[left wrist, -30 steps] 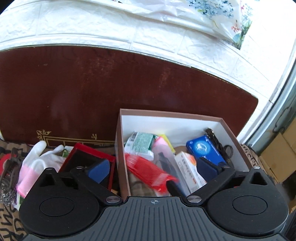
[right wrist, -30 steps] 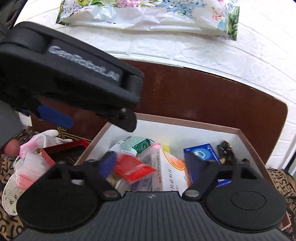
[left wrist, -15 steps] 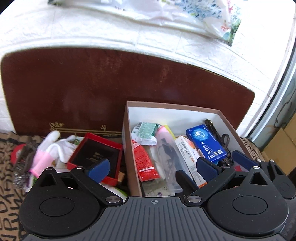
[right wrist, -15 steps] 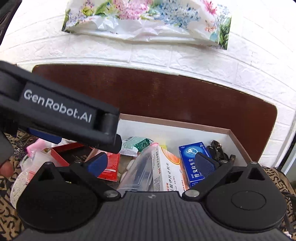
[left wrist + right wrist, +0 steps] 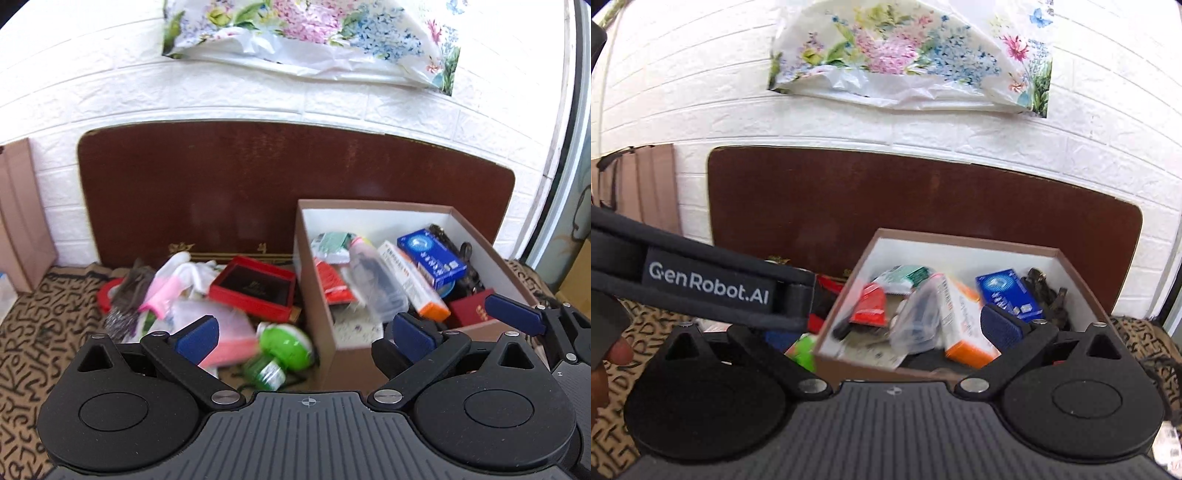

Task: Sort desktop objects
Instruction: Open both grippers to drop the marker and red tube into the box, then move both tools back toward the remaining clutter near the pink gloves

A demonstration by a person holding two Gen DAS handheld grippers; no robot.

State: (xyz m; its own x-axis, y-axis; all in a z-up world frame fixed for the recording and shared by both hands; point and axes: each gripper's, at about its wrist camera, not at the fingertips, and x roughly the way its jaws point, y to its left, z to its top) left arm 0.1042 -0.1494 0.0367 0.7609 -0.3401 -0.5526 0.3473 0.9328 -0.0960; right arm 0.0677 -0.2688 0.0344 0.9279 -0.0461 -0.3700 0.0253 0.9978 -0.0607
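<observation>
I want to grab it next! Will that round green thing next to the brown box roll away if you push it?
Probably. The green thing looks rounded and lies tilted on the patterned cloth, so a nudge could roll it. It looks like smooth plastic, so maybe slippery. The brown box beside it might stop it.

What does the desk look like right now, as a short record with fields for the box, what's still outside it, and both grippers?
box: brown box, open-topped, on the right
in box: blue carton, orange-and-white carton, red packet
outside box: red case, green round item, white-and-pink glove
left gripper: open, empty
right gripper: open, empty
</observation>
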